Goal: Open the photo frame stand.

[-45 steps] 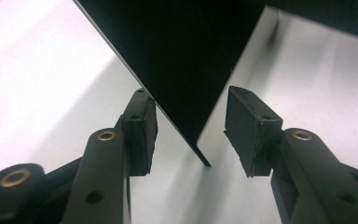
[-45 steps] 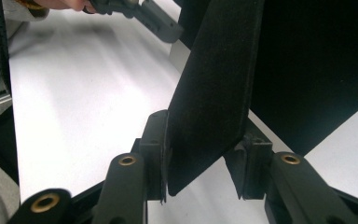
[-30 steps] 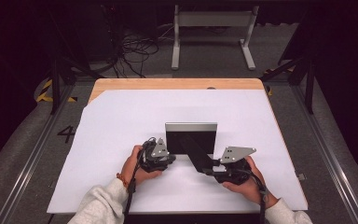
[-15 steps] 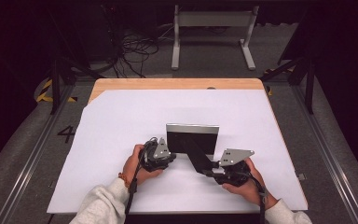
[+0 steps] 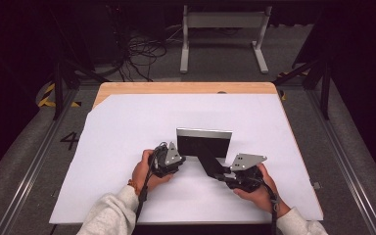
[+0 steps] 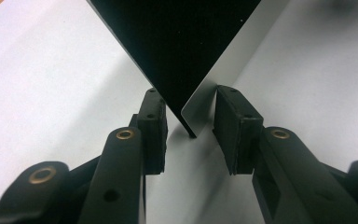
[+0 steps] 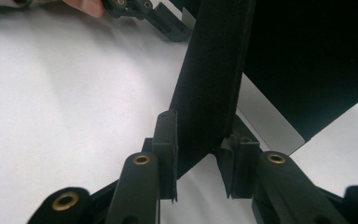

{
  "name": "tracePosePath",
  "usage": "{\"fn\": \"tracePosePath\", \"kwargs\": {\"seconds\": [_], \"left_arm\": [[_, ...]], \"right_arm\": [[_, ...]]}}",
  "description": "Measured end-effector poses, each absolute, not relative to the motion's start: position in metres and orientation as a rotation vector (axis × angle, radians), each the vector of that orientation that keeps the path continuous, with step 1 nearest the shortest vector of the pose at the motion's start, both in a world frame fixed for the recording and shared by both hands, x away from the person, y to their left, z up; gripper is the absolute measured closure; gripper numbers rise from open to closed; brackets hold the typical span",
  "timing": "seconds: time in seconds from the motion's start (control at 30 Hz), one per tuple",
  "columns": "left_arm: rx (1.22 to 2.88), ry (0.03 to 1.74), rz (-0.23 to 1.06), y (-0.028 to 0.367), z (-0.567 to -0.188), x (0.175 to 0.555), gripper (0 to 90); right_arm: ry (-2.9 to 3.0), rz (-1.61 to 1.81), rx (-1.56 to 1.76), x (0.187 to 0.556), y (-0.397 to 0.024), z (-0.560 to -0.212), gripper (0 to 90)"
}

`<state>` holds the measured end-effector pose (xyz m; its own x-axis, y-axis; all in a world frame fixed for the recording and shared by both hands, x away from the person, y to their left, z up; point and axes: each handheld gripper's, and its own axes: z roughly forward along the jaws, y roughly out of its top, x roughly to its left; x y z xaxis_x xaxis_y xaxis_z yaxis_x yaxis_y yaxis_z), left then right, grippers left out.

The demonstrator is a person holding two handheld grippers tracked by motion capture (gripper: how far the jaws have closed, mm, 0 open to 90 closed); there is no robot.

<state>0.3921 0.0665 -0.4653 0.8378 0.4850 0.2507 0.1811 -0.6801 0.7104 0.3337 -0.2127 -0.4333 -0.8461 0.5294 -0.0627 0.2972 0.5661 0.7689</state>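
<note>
High view puts the job near the front of the white surface [image 5: 127, 127]: a black standing panel [image 5: 204, 144] with a pale top edge is upright just ahead of the 2 hands, and a black strut [image 5: 210, 164] runs from its back down toward the person's right. At the left, the left tongs [image 5: 180, 155] meet the panel's lower left corner. In the left gripper view they [image 6: 189, 126] straddle that corner and have just been closing. 1 pad is already against the pale side and the other is beside the black side, with no firm pinch that I can see, so I read them as apart around the corner. To do this well, let them finish closing squarely on the corner (not on its rounded tip, which would likely squirt out). Keep that hand low so the panel's bottom edge stays on the surface. At the right, the right tongs [image 5: 220, 174] have also just been closing, and in the right gripper view they [image 7: 198, 158] look clamped on the strut [image 7: 212, 70], with both pads against its edges. I judge the strut should swing slowly about its hinge while the left side steadies the panel, because a fast pull could tip the panel over.
</note>
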Motion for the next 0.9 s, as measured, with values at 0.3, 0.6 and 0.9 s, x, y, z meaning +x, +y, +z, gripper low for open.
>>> {"fn": "tracePosePath", "kwargs": {"seconds": [0.3, 0.6, 0.9], "left_arm": [[2.295, 0.485, 0.549, 0.067, -0.4658, 0.3946, 67.5], [2.275, 0.466, 0.517, 0.0698, -0.4637, 0.3944, 65.1], [2.264, 0.446, 0.51, 0.071, -0.4604, 0.3929, 67.9]], "right_arm": [[2.507, 1.128, 0.693, 0.3379, -0.2145, -0.4349, 70.9], [2.51, 1.117, 0.683, 0.3347, -0.214, -0.4364, 71.9], [2.506, 1.154, 0.71, 0.3323, -0.2185, -0.4359, 74.3]]}}
